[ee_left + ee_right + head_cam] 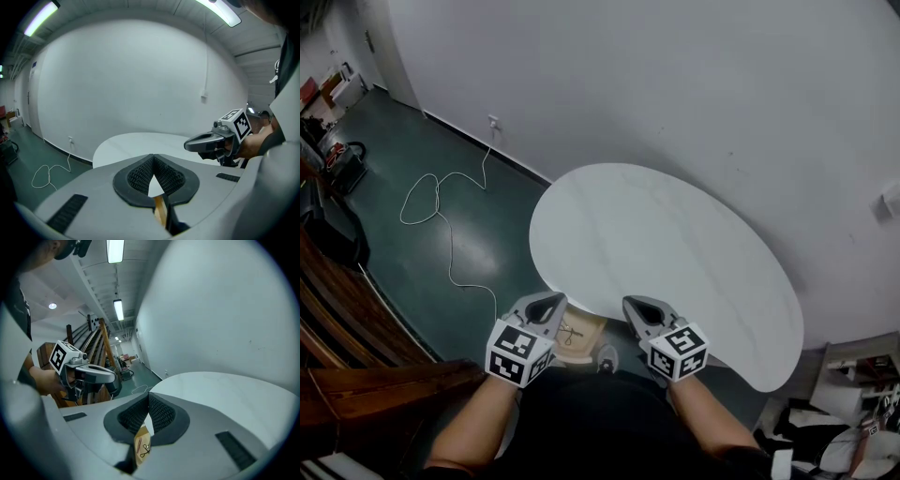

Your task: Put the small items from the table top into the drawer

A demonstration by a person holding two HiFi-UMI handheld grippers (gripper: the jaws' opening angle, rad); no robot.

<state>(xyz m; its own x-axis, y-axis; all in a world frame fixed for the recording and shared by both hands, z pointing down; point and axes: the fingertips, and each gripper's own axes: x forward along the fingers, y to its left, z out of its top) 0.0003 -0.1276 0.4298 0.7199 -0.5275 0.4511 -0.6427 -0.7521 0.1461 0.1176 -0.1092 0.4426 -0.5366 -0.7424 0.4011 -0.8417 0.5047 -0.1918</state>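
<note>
The white oval table (656, 253) has a bare top, with no small items showing on it. Under its near edge a light wooden drawer (584, 337) stands open; a small dark wiry item (571, 333) lies inside, also glimpsed as the wiry item (143, 448) in the right gripper view. My left gripper (547, 303) hovers at the table's near edge, left of the drawer, jaws shut and empty. My right gripper (638, 306) hovers to the drawer's right, shut and empty as well. In their own views the left gripper (153, 157) and right gripper (149, 396) show pads pressed together.
A white cable (441, 202) loops over the dark green floor from a wall socket (494, 122). Wooden stair rails (337, 309) stand at the left. Clutter (853, 403) sits on the floor at the lower right. A white wall backs the table.
</note>
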